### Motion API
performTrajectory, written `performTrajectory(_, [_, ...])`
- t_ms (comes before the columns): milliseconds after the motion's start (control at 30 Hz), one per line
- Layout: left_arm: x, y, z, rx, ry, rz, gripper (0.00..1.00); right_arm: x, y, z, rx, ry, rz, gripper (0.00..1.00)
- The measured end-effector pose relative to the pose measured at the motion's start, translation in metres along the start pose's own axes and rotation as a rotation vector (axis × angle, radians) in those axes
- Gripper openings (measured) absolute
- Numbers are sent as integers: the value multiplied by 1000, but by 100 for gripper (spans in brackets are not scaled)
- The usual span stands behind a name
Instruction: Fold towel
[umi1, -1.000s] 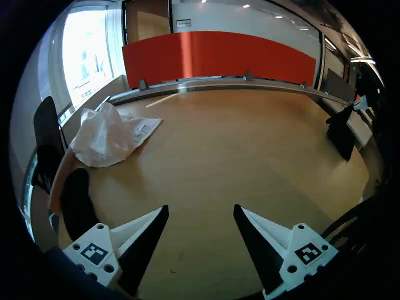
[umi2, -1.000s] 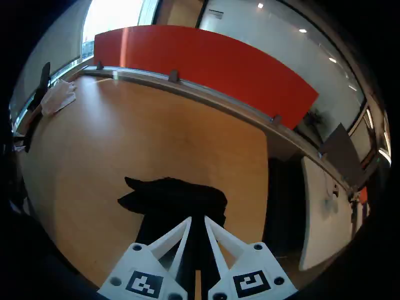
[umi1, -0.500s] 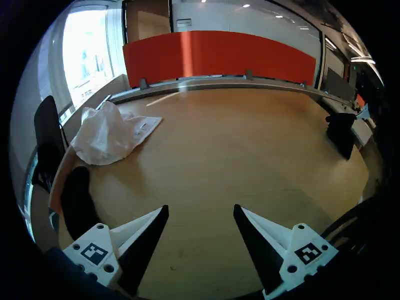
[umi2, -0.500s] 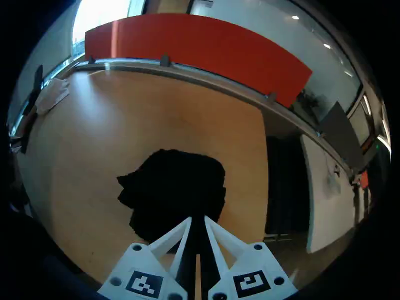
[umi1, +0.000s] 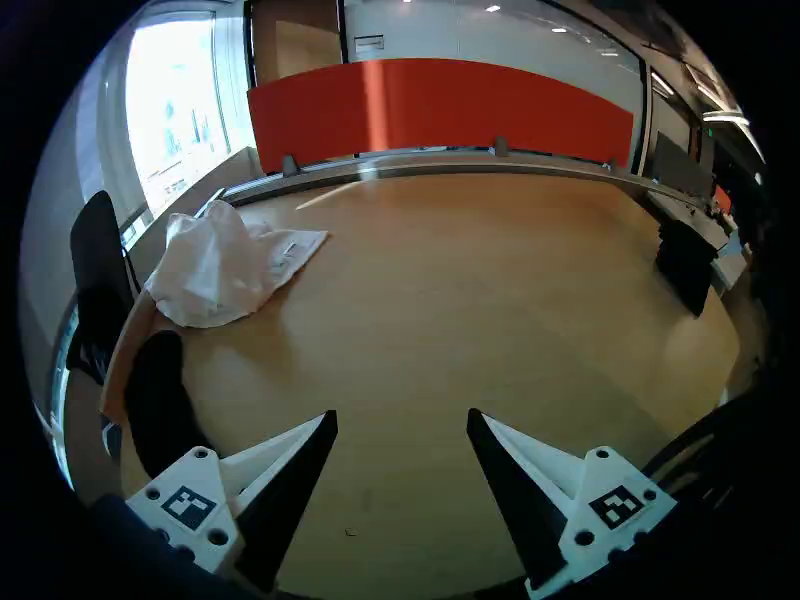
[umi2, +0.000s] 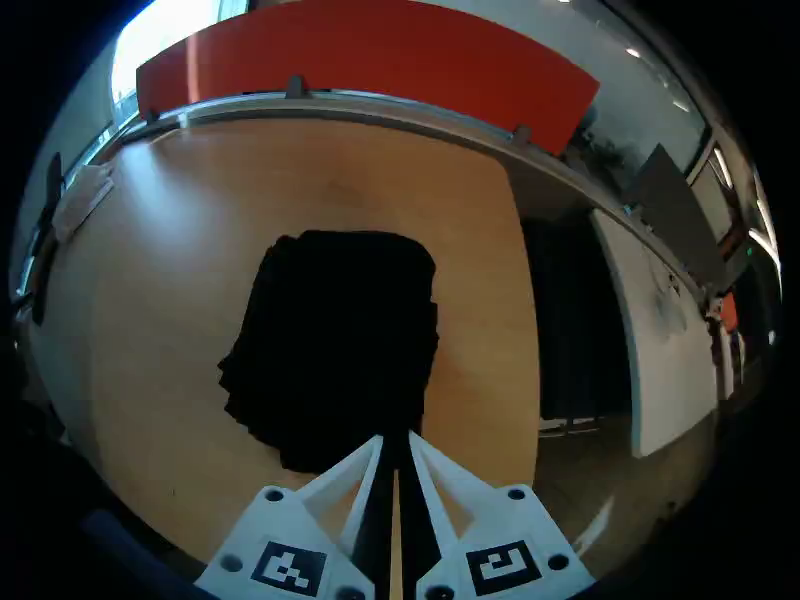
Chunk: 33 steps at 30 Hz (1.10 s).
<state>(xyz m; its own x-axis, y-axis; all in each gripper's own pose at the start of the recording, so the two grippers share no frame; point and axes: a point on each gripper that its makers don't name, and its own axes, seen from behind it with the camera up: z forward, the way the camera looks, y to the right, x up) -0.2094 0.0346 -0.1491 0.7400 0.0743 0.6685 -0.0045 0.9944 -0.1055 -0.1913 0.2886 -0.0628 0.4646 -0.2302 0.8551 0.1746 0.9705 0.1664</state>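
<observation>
A black towel (umi2: 335, 340) lies spread on the wooden table (umi2: 160, 260), reaching from its right edge toward the middle. My right gripper (umi2: 395, 438) is shut on the towel's near edge, its white fingers (umi2: 345, 480) almost touching. In the left gripper view the same towel (umi1: 685, 265) is a dark shape at the table's far right. My left gripper (umi1: 400, 415) is held open above bare table (umi1: 450, 300), well away from the towel, with nothing between its fingers.
A crumpled white cloth or bag (umi1: 215, 270) lies on papers at the table's far left corner, beside a black chair (umi1: 100, 270). A red partition (umi1: 440, 100) runs along the back edge. Past the table's right edge are the floor and a white desk (umi2: 655, 330).
The towel, bunched and partly lifted before, has come down and spread flat on the table as the right gripper tipped downward. The left gripper has barely moved.
</observation>
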Motion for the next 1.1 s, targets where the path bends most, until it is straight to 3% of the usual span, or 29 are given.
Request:
performTrajectory(800, [0, -2, 0, 6, -1, 0, 96, -31, 8, 9, -24, -75, 29, 2])
performTrajectory(1100, [-1, -5, 0, 10, -3, 3, 96, -33, 10, 10, -35, -68, 51, 3])
